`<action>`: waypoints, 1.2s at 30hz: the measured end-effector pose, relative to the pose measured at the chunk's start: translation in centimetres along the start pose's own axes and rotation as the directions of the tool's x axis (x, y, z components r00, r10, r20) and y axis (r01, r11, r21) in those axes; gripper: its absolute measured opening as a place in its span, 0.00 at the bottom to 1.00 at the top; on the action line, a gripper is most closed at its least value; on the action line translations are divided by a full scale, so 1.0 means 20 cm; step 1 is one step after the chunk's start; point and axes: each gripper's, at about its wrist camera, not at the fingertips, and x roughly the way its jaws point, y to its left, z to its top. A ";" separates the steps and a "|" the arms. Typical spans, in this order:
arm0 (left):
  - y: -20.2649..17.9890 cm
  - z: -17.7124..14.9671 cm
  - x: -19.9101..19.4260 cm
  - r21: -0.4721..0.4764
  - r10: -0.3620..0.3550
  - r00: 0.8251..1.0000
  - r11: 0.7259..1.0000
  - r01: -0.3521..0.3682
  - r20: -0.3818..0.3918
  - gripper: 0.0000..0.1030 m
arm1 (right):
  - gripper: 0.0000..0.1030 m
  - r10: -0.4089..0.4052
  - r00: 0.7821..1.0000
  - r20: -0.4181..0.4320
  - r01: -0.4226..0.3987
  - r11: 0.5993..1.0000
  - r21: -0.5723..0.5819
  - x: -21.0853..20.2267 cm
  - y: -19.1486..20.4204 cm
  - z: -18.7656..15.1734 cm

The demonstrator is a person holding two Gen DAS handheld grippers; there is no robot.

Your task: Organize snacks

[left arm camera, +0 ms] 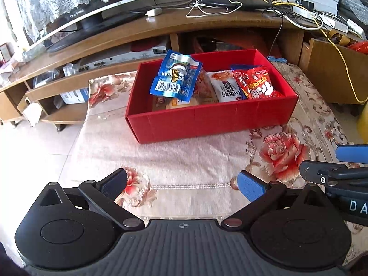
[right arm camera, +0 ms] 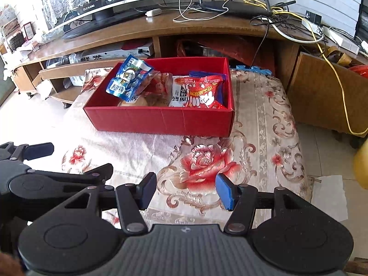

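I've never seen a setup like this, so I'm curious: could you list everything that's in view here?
red box: one, red, open-topped, on the floral cloth
blue snack packet: one, blue, propped up at the box's left end
red snack packet: one, red, at the box's right end
white snack packet: one, white, lying in the box's middle
floral cloth: one, pink with red roses, under the box
TV stand: one, brown wood, behind the box
television: one, dark, on the stand's left
router: one, black, among tangled cables on the stand
left gripper: one, black, blue pads, jaws open, empty
right gripper: one, black, blue pads, jaws open, empty
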 end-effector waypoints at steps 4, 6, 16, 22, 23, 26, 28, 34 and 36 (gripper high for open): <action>0.00 -0.03 -0.01 0.006 -0.002 1.000 1.000 0.002 -0.006 1.00 | 0.53 0.000 1.000 -0.007 0.000 1.000 -0.004 -0.01 0.01 -0.03; -0.01 -0.05 -0.01 0.011 -0.001 1.000 1.000 0.001 -0.010 1.00 | 0.53 -0.001 1.000 -0.012 0.001 1.000 -0.007 -0.01 0.01 -0.05; 0.00 -0.10 -0.04 0.009 -0.012 1.000 1.000 0.012 -0.025 1.00 | 0.53 -0.003 1.000 -0.020 0.002 1.000 -0.017 -0.04 0.04 -0.11; 0.01 -0.12 -0.06 0.007 -0.022 0.999 1.000 0.023 -0.028 1.00 | 0.53 -0.003 1.000 -0.017 0.002 1.000 -0.017 -0.06 0.04 -0.13; 0.01 -0.12 -0.06 0.008 -0.023 0.999 1.000 0.023 -0.029 1.00 | 0.53 -0.003 1.000 -0.018 0.002 1.000 -0.016 -0.07 0.04 -0.14; 0.00 -0.13 -0.07 0.011 -0.023 0.999 1.000 0.024 -0.029 1.00 | 0.53 -0.003 1.000 -0.017 0.003 1.000 -0.018 -0.07 0.04 -0.14; 0.01 -0.14 -0.08 0.012 -0.025 0.999 1.000 0.025 -0.029 1.00 | 0.53 -0.003 1.000 -0.017 0.003 1.000 -0.017 -0.07 0.05 -0.14; 0.01 -0.14 -0.08 0.011 -0.025 0.999 1.000 0.025 -0.030 1.00 | 0.53 -0.005 1.000 -0.014 0.005 1.000 -0.019 -0.09 0.05 -0.17; 0.01 -0.14 -0.08 0.011 -0.025 0.999 1.000 0.026 -0.030 1.00 | 0.53 -0.005 1.000 -0.014 0.005 1.000 -0.019 -0.09 0.06 -0.17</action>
